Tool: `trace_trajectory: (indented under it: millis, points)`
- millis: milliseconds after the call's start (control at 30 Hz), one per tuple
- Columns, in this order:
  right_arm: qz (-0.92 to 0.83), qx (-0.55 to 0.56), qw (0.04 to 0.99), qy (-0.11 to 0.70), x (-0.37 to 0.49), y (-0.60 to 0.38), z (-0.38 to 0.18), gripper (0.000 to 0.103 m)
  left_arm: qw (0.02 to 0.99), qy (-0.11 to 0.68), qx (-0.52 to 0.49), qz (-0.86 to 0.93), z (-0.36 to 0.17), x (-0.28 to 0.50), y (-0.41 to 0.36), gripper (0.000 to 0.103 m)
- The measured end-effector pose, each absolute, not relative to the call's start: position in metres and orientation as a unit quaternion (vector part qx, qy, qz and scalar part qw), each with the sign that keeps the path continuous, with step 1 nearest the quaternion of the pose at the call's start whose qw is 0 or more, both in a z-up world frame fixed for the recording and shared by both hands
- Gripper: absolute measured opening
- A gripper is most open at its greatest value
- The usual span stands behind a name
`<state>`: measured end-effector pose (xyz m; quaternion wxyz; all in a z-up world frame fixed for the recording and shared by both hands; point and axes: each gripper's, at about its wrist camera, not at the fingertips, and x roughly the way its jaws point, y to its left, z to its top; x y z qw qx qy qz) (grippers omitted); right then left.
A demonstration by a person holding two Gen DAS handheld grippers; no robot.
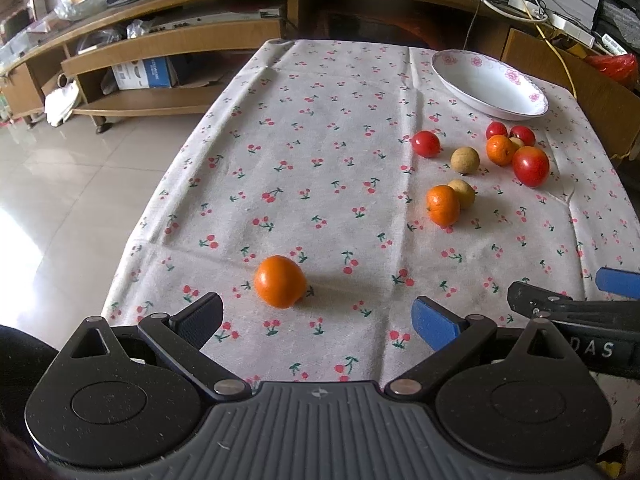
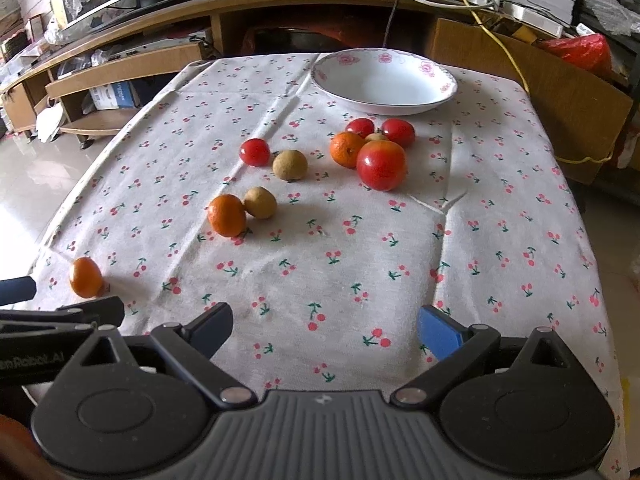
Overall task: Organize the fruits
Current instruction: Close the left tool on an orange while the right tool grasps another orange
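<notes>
Loose fruits lie on a cherry-print tablecloth (image 2: 340,272). A lone orange (image 1: 280,287) sits just ahead of my left gripper (image 1: 316,322), which is open and empty; the orange also shows in the right wrist view (image 2: 85,277). Another orange (image 2: 227,215) touches a brown fruit (image 2: 260,202). A small red fruit (image 2: 255,152) and a brown fruit (image 2: 290,165) lie further back. A cluster with an orange (image 2: 347,149) and a big red fruit (image 2: 381,165) lies before the empty white floral bowl (image 2: 436,92). My right gripper (image 2: 326,328) is open and empty near the table's front.
A wooden TV stand (image 1: 168,36) with shelves, boxes and cables runs behind the table. A cardboard box (image 2: 520,68) stands at the back right. Tiled floor (image 1: 60,184) lies to the left of the table.
</notes>
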<state>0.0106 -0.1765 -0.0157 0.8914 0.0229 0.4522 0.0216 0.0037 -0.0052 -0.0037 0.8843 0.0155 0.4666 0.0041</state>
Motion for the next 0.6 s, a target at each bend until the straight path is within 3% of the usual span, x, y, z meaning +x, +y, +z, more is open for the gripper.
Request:
trace_trajectory:
  millis: [267,367,400,600]
  points:
    - [0.034,0.03,0.898,0.438,0.02,-0.186,0.001,0.098,0.886,0.463,0.03,0.003,-0.002,0.012,-0.003,0.1]
    - [0.042,0.018,0.904,0.426,0.025,-0.186,0.004,0.098,0.884,0.464,0.045,0.023,-0.011,0.021,-0.001,0.09]
    - [0.047,0.013,0.905,0.423,0.027,-0.186,0.004,0.098,0.881,0.472,0.036,0.024,-0.013,0.025,0.003,0.081]
    - [0.089,0.01,0.903,0.42,0.043,-0.181,-0.002,0.095,0.875,0.483,0.002,0.027,-0.022,0.032,0.013,0.072]
